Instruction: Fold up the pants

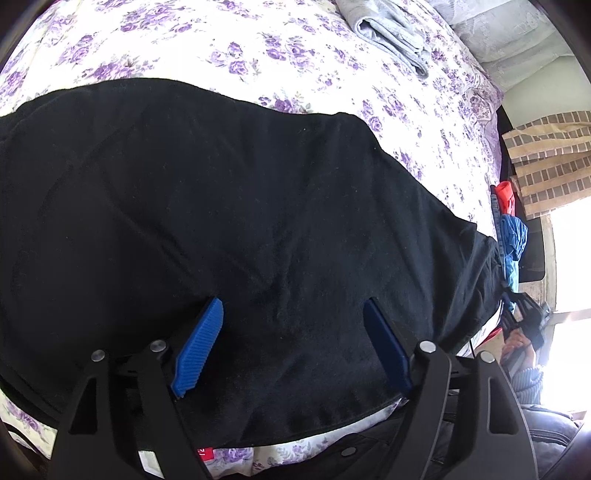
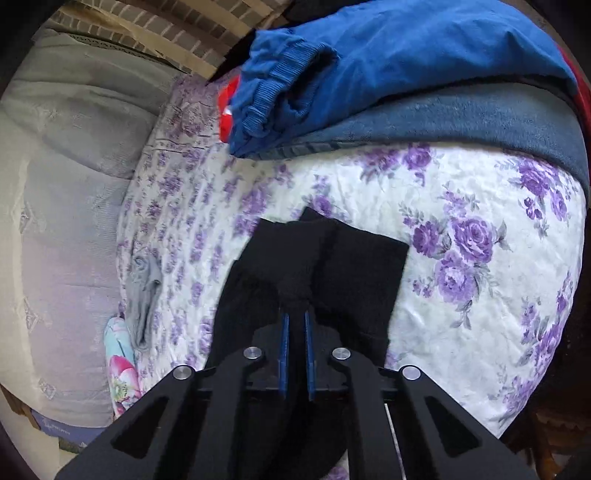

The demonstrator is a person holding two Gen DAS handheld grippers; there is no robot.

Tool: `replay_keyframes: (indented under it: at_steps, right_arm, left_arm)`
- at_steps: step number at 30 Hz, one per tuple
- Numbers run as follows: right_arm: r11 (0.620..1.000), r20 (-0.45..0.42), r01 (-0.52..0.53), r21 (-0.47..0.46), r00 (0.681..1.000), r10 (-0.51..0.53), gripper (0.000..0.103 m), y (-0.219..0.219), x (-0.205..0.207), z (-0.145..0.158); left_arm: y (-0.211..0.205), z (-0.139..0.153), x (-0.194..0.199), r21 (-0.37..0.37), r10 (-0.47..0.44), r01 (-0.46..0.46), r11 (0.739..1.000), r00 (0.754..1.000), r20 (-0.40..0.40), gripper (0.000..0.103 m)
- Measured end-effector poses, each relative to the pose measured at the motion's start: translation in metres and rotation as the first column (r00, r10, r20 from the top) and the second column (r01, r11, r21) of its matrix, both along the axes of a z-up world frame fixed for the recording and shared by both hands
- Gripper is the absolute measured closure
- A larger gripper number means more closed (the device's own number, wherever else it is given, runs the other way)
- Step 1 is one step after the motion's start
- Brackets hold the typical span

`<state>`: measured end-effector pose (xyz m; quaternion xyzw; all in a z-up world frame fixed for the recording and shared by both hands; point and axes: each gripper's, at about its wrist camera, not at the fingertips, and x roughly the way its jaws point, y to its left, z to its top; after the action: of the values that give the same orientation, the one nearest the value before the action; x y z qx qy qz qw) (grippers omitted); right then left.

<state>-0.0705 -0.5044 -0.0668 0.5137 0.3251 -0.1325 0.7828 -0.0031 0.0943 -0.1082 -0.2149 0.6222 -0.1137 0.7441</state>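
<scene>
Black pants [image 1: 221, 206] lie spread across a floral bedspread [image 1: 295, 51] and fill most of the left wrist view. My left gripper [image 1: 291, 302] hovers over the cloth near its lower hem, its blue pads [image 1: 201, 347] wide apart with nothing pinched between them. In the right wrist view, my right gripper [image 2: 295, 314] is shut on a bunched end of the black pants [image 2: 332, 258]. That end of the cloth fans out ahead of the tips onto the bedspread [image 2: 461, 295].
A folded grey garment [image 1: 388, 33] lies at the far side of the bed. A pile of blue and denim clothes [image 2: 388, 74] with something red sits at the bed's edge. A grey sock [image 2: 146, 295] and pale pillows [image 2: 66, 166] lie to the left. A window glares at right.
</scene>
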Motion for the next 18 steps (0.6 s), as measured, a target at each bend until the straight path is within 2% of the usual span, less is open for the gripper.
replay_keyframes:
  at_steps: [2, 4, 6, 10, 12, 16, 18]
  right_arm:
    - [0.999, 0.040, 0.001, -0.033, 0.999, 0.000, 0.097, 0.000, -0.012, 0.024]
    - [0.999, 0.056, 0.033, -0.021, 0.998, -0.032, 0.097, -0.006, -0.028, 0.031]
    - [0.999, 0.014, 0.054, -0.006, 0.998, -0.053, 0.097, -0.011, -0.042, 0.019]
    - [0.988, -0.076, 0.102, 0.119, 0.993, -0.093, 0.096, -0.025, -0.048, -0.035]
    - [0.983, -0.065, 0.130, 0.129, 0.990, -0.122, 0.096, -0.029, -0.054, -0.034]
    - [0.991, -0.078, 0.125, 0.052, 0.990, -0.121, 0.095, -0.023, -0.048, -0.011]
    - [0.986, -0.135, 0.165, 0.002, 0.977, -0.163, 0.077, -0.027, -0.041, -0.005]
  left_arm:
    - [0.000, 0.000, 0.000, -0.001, 0.003, -0.003, 1.000, 1.000, -0.002, 0.026]
    - [0.000, -0.001, 0.001, 0.000, 0.001, -0.001, 1.000, 1.000, -0.006, 0.025]
    - [-0.001, -0.001, 0.001, -0.001, -0.003, 0.003, 1.000, 1.000, -0.007, 0.024]
    - [-0.001, -0.002, 0.003, -0.010, -0.002, 0.002, 1.000, 1.000, -0.011, 0.022]
    - [-0.002, -0.001, 0.003, -0.005, -0.010, 0.010, 1.000, 1.000, -0.012, 0.022]
    - [-0.002, 0.005, -0.001, 0.010, -0.007, 0.007, 1.000, 1.000, 0.008, 0.022]
    - [0.000, 0.006, -0.004, 0.016, 0.003, -0.003, 1.000, 1.000, 0.017, 0.022]
